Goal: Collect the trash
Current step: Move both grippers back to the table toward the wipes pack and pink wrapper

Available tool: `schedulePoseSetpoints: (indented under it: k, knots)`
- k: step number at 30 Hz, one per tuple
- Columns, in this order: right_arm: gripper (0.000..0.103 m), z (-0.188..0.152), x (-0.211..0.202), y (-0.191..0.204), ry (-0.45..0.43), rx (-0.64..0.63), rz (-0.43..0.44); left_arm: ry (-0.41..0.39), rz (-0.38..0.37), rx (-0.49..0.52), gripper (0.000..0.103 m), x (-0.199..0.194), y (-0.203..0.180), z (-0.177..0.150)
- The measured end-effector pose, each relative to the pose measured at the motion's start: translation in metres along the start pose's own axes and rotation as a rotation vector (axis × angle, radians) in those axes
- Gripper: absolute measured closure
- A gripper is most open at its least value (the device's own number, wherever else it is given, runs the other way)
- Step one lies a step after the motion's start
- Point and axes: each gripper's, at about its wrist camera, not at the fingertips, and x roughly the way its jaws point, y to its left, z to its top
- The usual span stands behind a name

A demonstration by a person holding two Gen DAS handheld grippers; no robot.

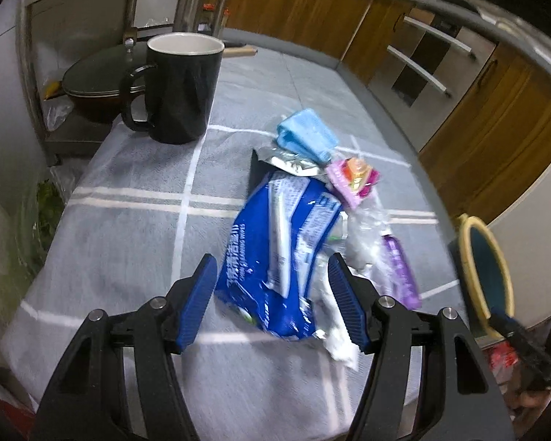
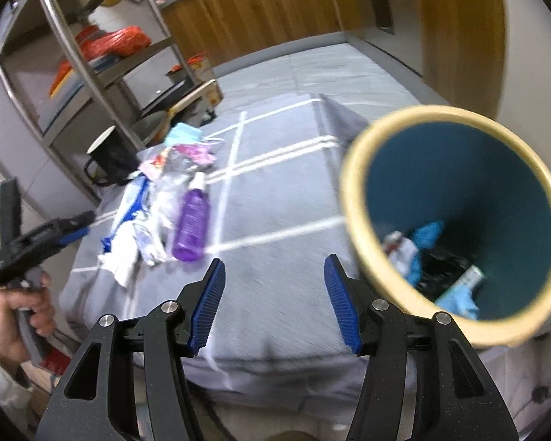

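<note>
A pile of trash lies on the grey checked cloth [image 1: 128, 242]: a blue wipes packet [image 1: 275, 250], a white crumpled tissue [image 1: 339, 345], clear plastic [image 1: 367, 235], a purple bottle [image 1: 400, 272], a pink wrapper [image 1: 352, 180], a silver foil wrapper [image 1: 290, 160] and a blue face mask [image 1: 305, 136]. My left gripper [image 1: 272, 268] is open, its fingers straddling the near end of the packet without pressing it. My right gripper [image 2: 273, 268] is open and empty over bare cloth, right of the purple bottle [image 2: 193, 220]. A teal bin with a cream rim [image 2: 356, 191] stands just right of it, with trash inside.
A black mug [image 1: 180, 88] stands at the table's far left, behind the pile. A metal shelf rack [image 2: 92, 84] with a lidded pan [image 1: 92, 77] is beyond the table's left side. Wooden cabinets [image 1: 496, 117] line the back and right. A person's hand [image 2: 22, 316] holds the left gripper.
</note>
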Motion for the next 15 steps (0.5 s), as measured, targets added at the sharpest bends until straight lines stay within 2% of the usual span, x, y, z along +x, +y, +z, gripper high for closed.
schedulePoseSetpoints:
  k: [3,12,15]
  knots:
    - [0.045,0.012,0.013,0.023,0.009,-0.025,0.029,0.033,0.003,-0.007,0.041,0.018,0.005,0.005]
    - [0.045,0.042,0.055,0.069,0.055,-0.095,0.069,0.127,-0.056,-0.07,0.041,0.058,0.018,0.012]
    - [0.045,0.052,0.069,0.08,0.066,-0.089,0.094,0.113,-0.048,-0.042,0.041,0.062,0.013,0.011]
